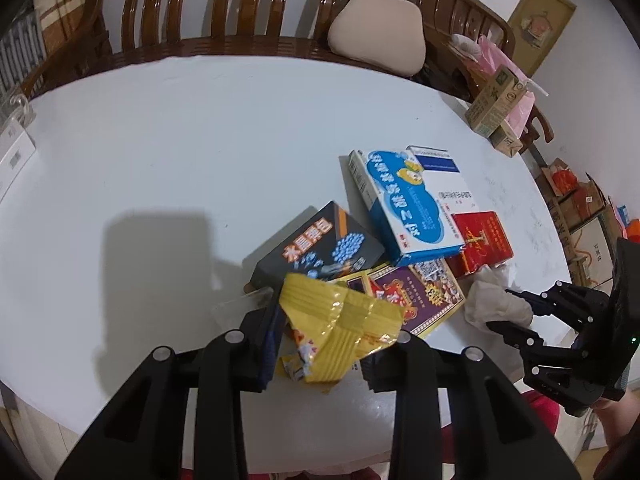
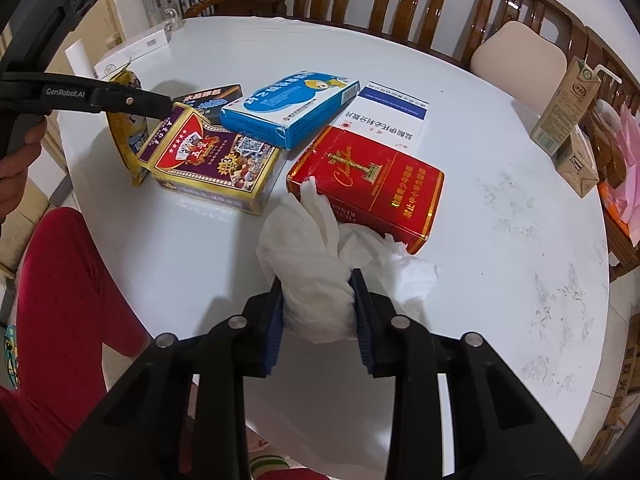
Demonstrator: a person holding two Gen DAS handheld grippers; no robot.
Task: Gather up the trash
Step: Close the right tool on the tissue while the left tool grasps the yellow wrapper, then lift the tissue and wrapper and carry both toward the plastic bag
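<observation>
Left tongs (image 1: 320, 344): I pinch the yellow wrapper (image 1: 344, 332), low centre.
Right tongs (image 2: 318, 308): I squeeze the white tissue (image 2: 312, 256), lower middle.
Boxes: all closed; red box (image 2: 372, 188) touches the tissue.

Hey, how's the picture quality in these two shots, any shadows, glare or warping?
Left wrist view: a dark blocky shadow falls on the white table left of the yellow wrapper; the chair backs bow from fisheye. Right wrist view: glare streaks the wooden chair; the tissue stays sharp.

Five flat boxes (image 2: 288, 110), two drink cartons (image 2: 566, 102), one yellow wrapper (image 1: 344, 328), one crumpled tissue (image 2: 316, 264).
</observation>
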